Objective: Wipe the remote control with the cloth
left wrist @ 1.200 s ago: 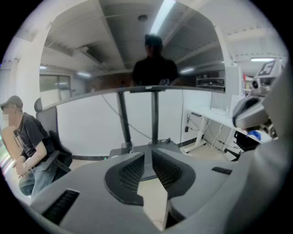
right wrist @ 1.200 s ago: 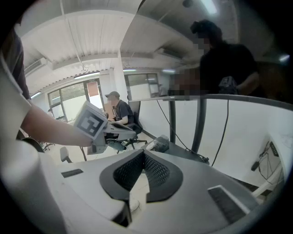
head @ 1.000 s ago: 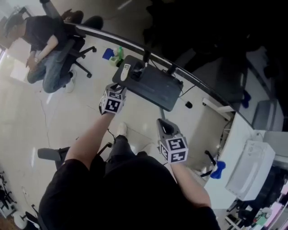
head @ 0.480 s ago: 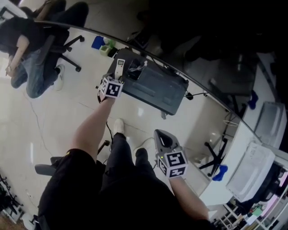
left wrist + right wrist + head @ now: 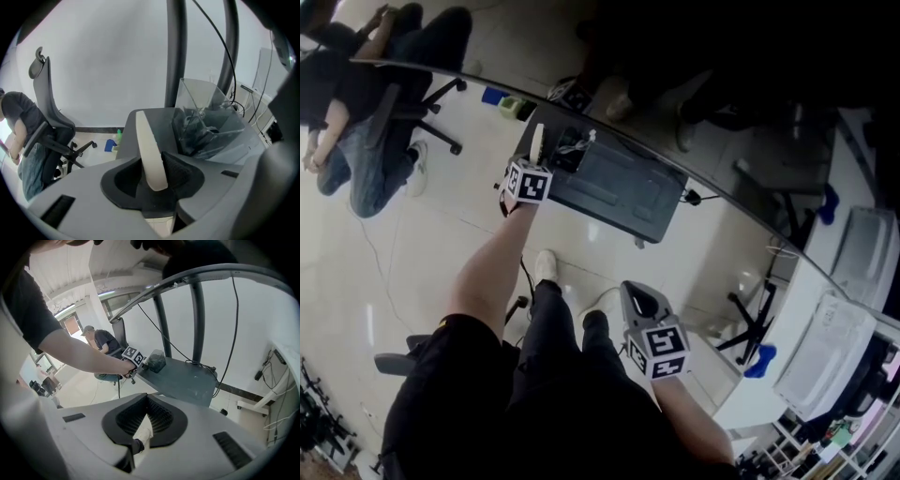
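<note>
The left tongs (image 5: 152, 176) clench the slim white plastic remote control (image 5: 149, 145) by its near end. The right tongs (image 5: 140, 432), well back, are clenched empty. Just right of the left tongs, a clear plastic box (image 5: 202, 93) holds a dark bundle (image 5: 197, 133).

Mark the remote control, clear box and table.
remote control (image 5: 150, 145): left gripper view, middle of its white body.
clear box (image 5: 199, 96): left gripper view, upper wall.
table (image 5: 623, 187): head view, bare dark top.
</note>
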Action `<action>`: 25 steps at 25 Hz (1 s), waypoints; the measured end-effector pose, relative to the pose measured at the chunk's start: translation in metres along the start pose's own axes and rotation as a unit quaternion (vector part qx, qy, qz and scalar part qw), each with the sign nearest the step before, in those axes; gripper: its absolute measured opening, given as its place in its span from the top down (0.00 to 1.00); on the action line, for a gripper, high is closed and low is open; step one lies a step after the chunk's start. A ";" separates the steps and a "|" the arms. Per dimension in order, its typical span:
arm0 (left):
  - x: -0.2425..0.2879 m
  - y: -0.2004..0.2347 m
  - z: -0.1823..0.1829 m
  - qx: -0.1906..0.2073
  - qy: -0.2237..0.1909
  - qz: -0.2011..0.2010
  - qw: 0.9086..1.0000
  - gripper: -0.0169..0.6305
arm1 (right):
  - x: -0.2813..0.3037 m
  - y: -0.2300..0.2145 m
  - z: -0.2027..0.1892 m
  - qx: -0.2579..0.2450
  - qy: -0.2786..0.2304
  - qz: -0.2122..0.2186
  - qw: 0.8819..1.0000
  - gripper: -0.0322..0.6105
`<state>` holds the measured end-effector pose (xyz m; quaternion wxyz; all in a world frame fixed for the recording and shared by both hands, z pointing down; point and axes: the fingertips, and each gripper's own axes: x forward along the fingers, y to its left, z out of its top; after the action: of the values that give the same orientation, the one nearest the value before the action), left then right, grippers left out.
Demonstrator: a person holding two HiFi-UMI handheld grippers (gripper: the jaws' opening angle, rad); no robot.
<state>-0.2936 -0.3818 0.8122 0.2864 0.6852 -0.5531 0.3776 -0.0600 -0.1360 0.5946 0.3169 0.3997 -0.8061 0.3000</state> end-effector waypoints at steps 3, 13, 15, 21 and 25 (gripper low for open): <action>-0.004 0.000 -0.003 -0.022 0.000 -0.007 1.000 0.77 | -0.002 0.000 0.000 0.006 -0.001 -0.001 1.000 0.94; -0.049 -0.015 0.011 -0.248 -0.113 -0.194 0.943 0.79 | -0.015 -0.003 -0.005 0.003 -0.015 -0.004 1.000 0.94; -0.082 -0.021 0.013 -0.292 -0.141 -0.239 0.915 0.80 | -0.024 -0.006 -0.006 0.007 -0.023 -0.004 1.000 0.94; -0.206 -0.074 0.008 -0.336 -0.167 -0.367 0.851 0.80 | -0.064 -0.039 -0.028 0.003 -0.044 -0.029 0.999 0.94; -0.285 -0.153 0.010 -0.364 -0.138 -0.478 0.787 0.80 | -0.103 -0.072 -0.045 -0.002 -0.057 -0.075 0.996 0.94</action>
<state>-0.1723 -0.2014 0.5728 0.5793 0.7517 -0.2846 -0.1356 0.0616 -0.0924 0.5614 0.2927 0.4749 -0.7912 0.2505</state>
